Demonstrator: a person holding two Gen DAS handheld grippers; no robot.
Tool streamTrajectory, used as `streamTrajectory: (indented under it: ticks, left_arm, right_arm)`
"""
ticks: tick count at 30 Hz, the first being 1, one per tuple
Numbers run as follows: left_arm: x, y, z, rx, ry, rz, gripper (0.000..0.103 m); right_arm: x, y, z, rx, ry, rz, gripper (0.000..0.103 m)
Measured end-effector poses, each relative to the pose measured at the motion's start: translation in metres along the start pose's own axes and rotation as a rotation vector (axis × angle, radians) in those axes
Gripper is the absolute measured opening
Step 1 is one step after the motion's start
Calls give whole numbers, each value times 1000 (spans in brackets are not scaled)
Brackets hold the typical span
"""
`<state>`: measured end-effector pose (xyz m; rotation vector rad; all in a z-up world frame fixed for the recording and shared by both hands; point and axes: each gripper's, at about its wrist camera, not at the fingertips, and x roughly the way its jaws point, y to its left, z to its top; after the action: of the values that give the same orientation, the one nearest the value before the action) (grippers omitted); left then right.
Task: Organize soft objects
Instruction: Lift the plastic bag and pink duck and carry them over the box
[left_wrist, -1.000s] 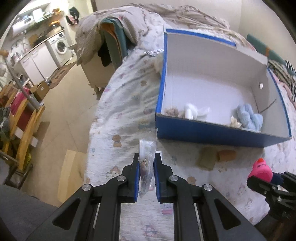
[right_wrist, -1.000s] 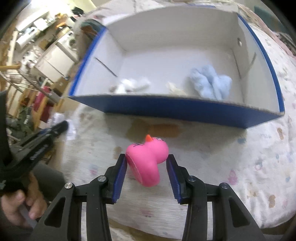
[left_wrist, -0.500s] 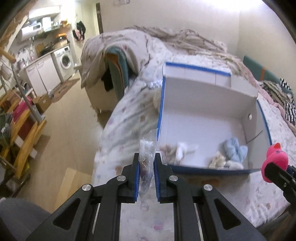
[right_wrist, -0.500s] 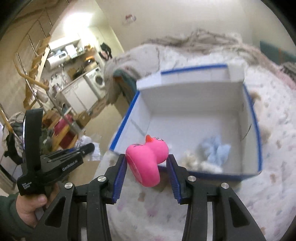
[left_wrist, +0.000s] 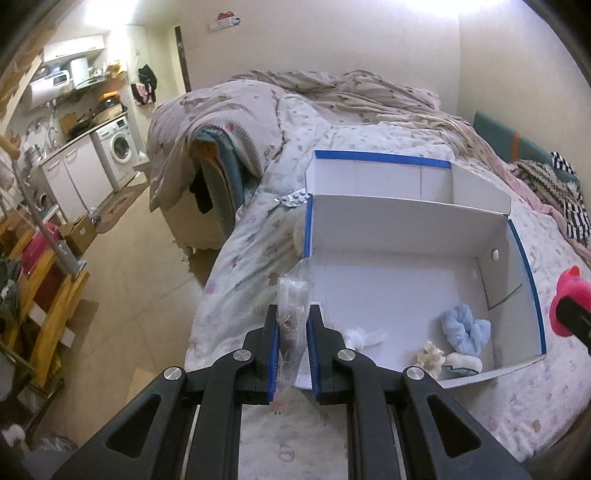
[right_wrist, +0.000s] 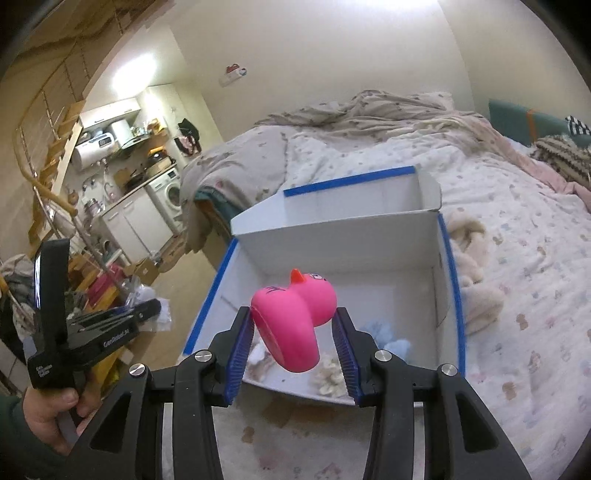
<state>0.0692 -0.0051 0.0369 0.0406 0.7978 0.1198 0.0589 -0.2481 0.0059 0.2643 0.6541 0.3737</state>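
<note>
Landmark: we take the white box (left_wrist: 406, 229) with blue edging, lying open on the bed (left_wrist: 258, 236), as our reference.
Left tool (left_wrist: 292, 354): we see it clamped on a clear plastic bag (left_wrist: 291, 314) — the bag stands upright between the blue pads, at the box's near left corner.
Right tool (right_wrist: 293, 345): we see it closed on a pink rubber duck (right_wrist: 291, 317), held over the near edge of the box, its orange beak pointing toward the far wall.
Inside the box: we count a light blue fluffy piece (left_wrist: 465, 328), a white tuft (left_wrist: 364, 336) and a cream piece (left_wrist: 430, 358), all by the near wall.
Beside the box: a blister pack (left_wrist: 293, 198) lies at the far left corner — a beige plush (right_wrist: 476, 280) rests against the right wall.
Left hand (right_wrist: 51, 413): we see it gripping the left tool's handle, left of the box.
</note>
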Motion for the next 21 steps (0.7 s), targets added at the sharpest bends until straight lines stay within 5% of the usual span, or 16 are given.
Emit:
streamTrajectory:
  ticks: [10, 21]
  left_arm:
    - [27, -23, 22, 75, -2, -12, 13]
    - [72, -43, 23, 100, 12, -13, 13]
  right_arm:
    - [25, -8, 24, -66, -7, -51, 46]
    - [80, -26, 23, -64, 124, -120, 46]
